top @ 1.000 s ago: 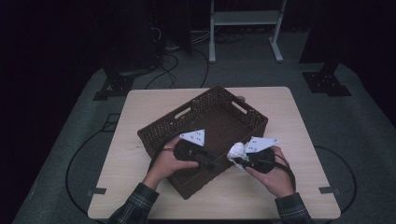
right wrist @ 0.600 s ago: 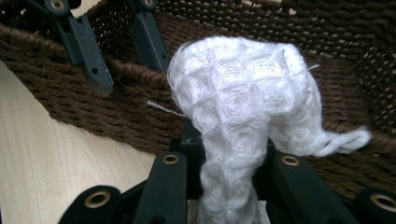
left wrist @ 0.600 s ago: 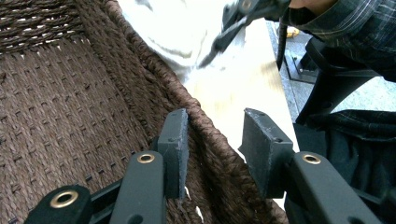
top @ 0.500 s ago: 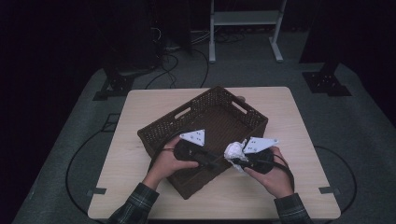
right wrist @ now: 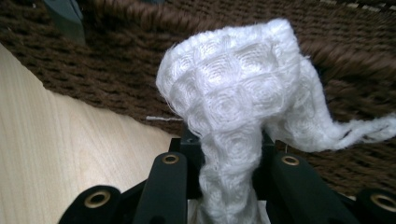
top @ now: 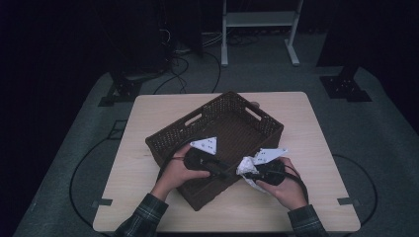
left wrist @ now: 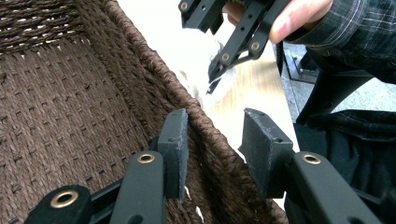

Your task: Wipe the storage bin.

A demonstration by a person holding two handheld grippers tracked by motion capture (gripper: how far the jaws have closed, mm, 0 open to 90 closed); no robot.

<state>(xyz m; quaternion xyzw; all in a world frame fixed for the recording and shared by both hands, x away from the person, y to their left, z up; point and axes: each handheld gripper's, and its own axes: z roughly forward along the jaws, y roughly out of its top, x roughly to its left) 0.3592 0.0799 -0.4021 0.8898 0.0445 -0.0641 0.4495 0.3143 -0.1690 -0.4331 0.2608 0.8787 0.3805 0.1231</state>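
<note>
On the wooden table [top: 148,123] sits 1 brown woven basket [top: 232,123], its floor bare. Astride its near wall, the left gripper [left wrist: 212,135] stands part-open without pinching. Just outside that wall, the right gripper [right wrist: 229,154] clamps a white cloth [right wrist: 233,93].

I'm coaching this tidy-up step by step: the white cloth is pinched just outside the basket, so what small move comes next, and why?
Probably carry the right gripper a little over the near wall of the basket and only then open. Its fingers are shut on the white cloth, which hangs beside the wall above the table. The left gripper straddles that wall's rim, seemingly steadying the basket.
</note>
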